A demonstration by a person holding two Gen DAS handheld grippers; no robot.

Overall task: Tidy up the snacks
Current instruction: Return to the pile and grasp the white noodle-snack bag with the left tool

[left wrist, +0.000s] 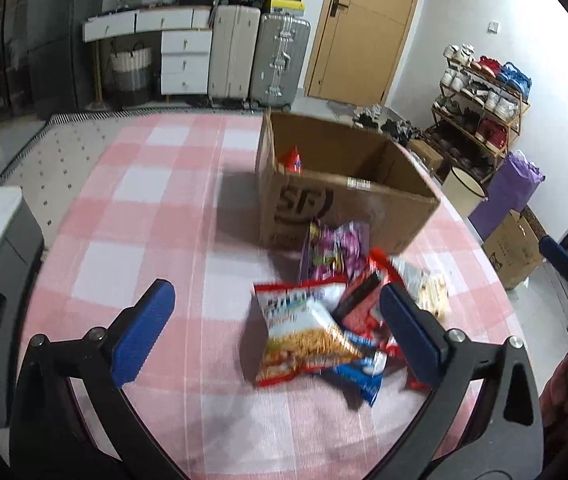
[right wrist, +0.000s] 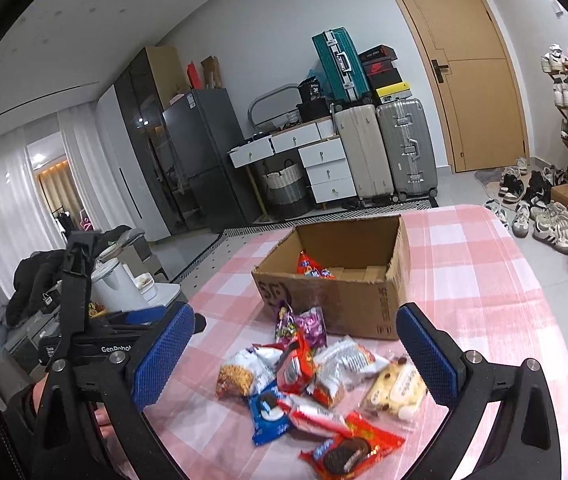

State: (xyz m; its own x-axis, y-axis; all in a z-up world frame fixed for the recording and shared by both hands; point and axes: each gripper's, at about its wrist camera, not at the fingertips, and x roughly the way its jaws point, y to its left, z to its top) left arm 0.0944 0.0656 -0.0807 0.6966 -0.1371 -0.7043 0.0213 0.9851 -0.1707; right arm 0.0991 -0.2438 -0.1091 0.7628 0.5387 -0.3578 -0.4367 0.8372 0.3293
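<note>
Checked table (right wrist: pixel 484 264) bears cardboard box (right wrist: pixel 364 304), snack packets (right wrist: pixel 316 380).

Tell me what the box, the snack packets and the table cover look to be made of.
Box: brown corrugated cardboard, matte, with printed marks and raw cut edges. Snack packets: thin plastic film, probably; glossy, crinkled, catching highlights. Table cover: pink-and-white checked cloth or soft vinyl; it looks matte, though blur leaves that open.

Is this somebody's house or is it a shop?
Most likely somebody's home. By the wooden door a shoe rack is full of shoes, suitcases stand stacked against the wall, and a fridge stands beyond the checked table.
</note>
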